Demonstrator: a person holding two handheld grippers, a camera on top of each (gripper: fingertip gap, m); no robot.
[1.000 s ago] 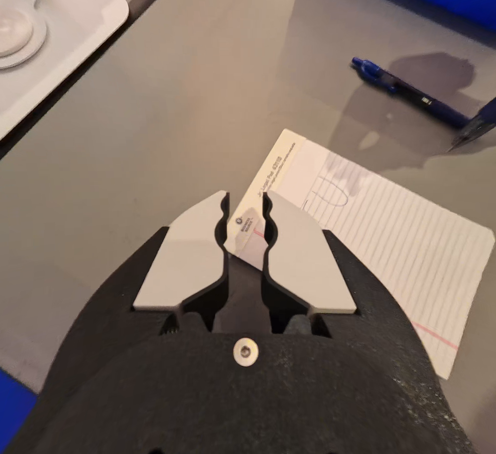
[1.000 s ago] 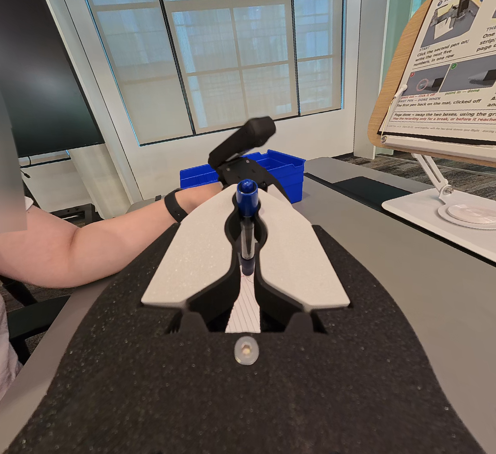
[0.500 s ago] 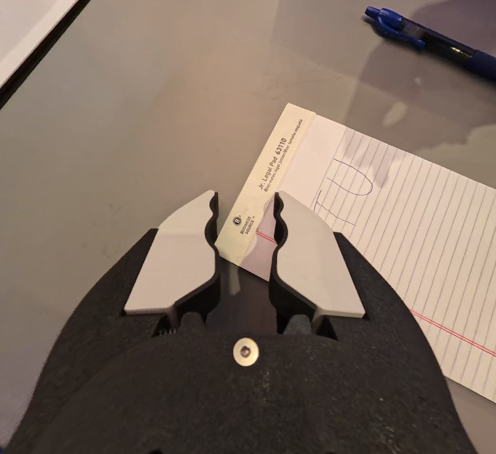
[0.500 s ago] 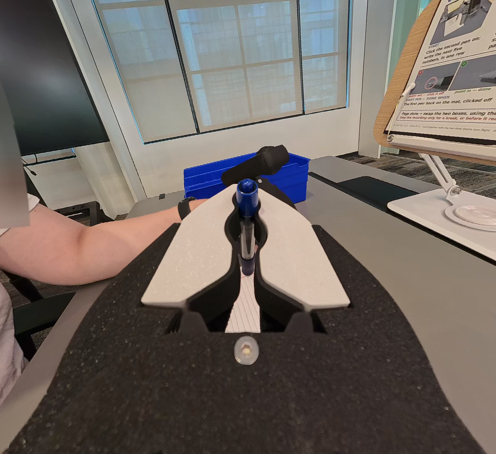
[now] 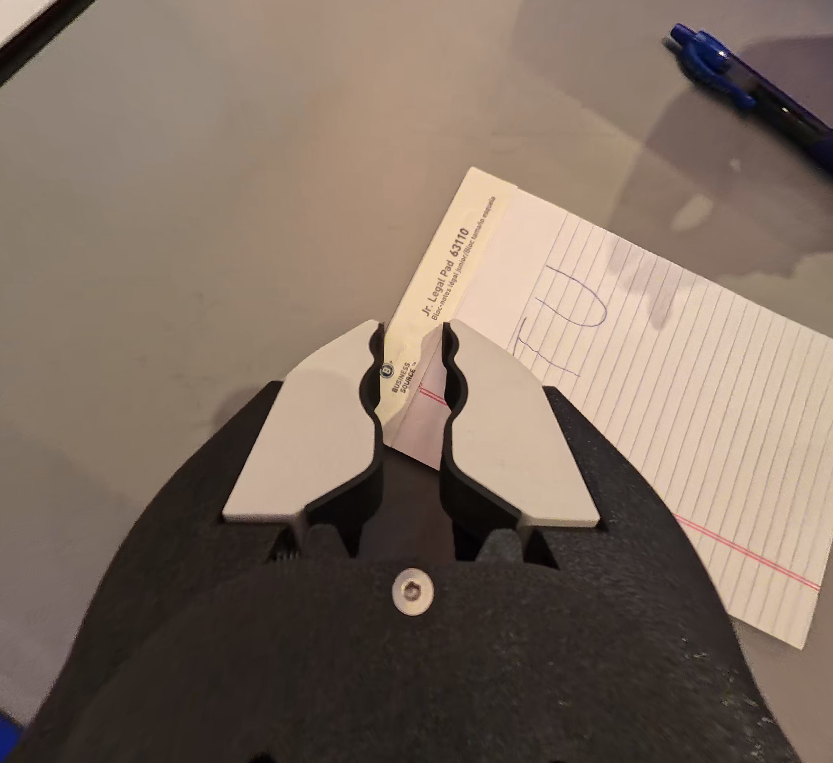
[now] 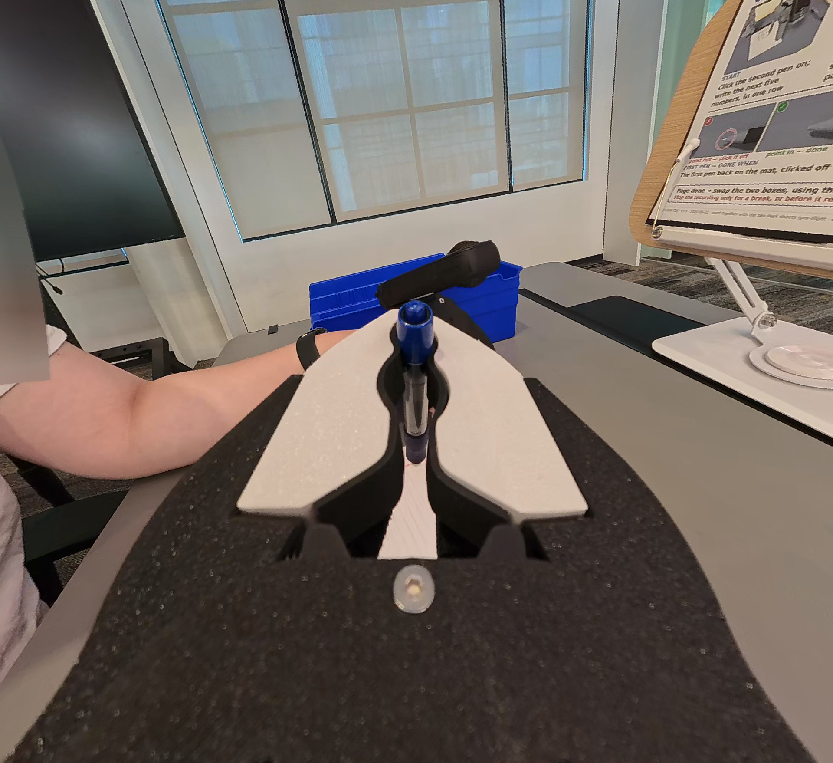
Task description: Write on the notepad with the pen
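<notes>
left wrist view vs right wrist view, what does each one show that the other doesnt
Only the left wrist view shows the left gripper open over the notepad corner, ink marks on the page, and a spare blue pen lying on the table. Only the right wrist view shows the right gripper shut on an upright pen, a blue bin and a document stand. Both show the grey table and the lined paper.

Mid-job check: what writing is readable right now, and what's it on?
Notepad, binding strip: printed black text, legible; not copied here.
Notepad page: blue handwritten marks.
Propped instruction sheet: printed text, mostly legible; bottom line too small.
Held pen: nothing readable.
Loose pen: nothing readable.
</notes>
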